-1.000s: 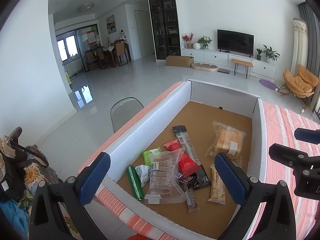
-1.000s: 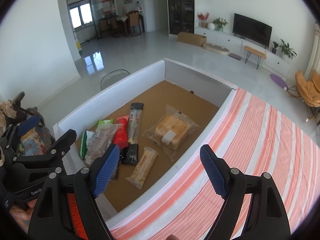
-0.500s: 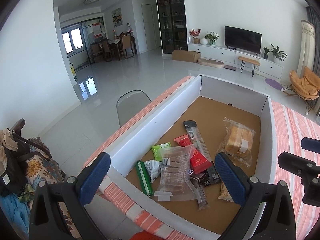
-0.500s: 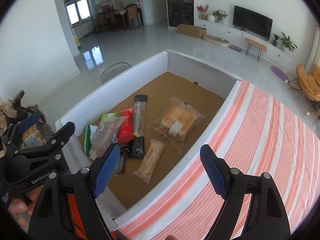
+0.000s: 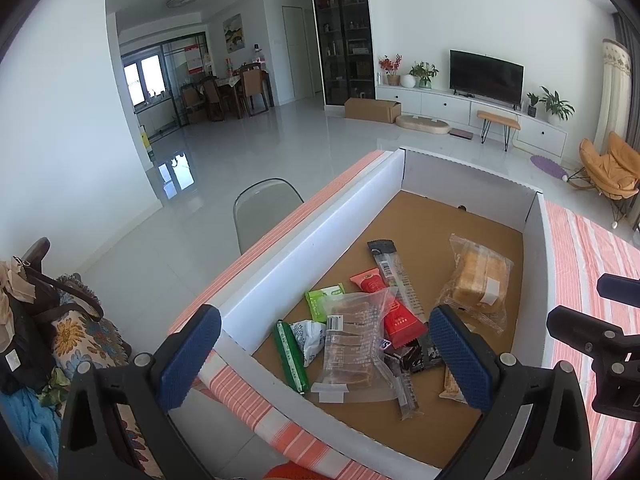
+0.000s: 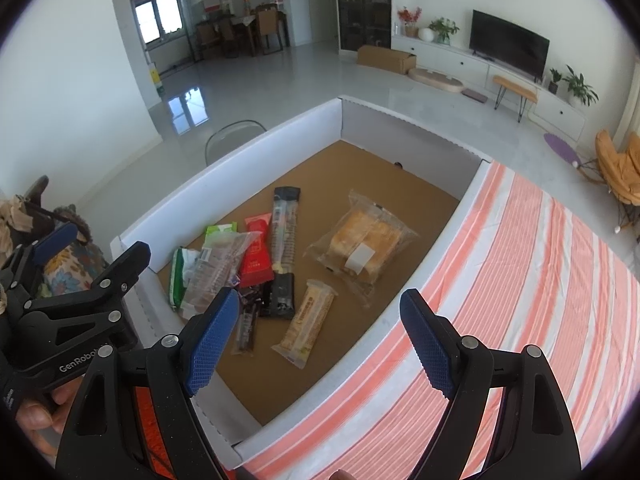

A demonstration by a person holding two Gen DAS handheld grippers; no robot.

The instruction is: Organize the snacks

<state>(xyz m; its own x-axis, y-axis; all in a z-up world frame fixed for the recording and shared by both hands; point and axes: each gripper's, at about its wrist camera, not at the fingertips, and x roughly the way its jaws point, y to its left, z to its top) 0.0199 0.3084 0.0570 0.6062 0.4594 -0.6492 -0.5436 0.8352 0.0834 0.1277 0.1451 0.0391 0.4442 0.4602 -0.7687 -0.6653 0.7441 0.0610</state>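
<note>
A white-walled box (image 5: 304, 264) (image 6: 240, 160) with a brown floor holds several snacks. A bread pack (image 5: 476, 284) (image 6: 360, 248) lies apart on the right. On the left a clear biscuit bag (image 5: 352, 344) (image 6: 216, 272), a red packet (image 5: 400, 312) (image 6: 256, 256), a long black packet (image 5: 394, 276) (image 6: 285, 232) and a green packet (image 5: 324, 300) (image 6: 218, 232) overlap. A beige bar (image 6: 310, 322) lies near the front. My left gripper (image 5: 326, 360) hangs open over the box's near left corner. My right gripper (image 6: 320, 338) is open above the box's right wall, holding nothing.
The box sits on a table with an orange-and-white striped cloth (image 6: 520, 280). A grey chair (image 5: 264, 208) stands beyond the left wall. Bags and a flowered cloth (image 5: 60, 332) are piled at the far left. A person's hand (image 6: 36, 412) grips the left gripper's handle.
Both views have drifted only slightly. The snacks lie where they were and both grippers have stayed open.
</note>
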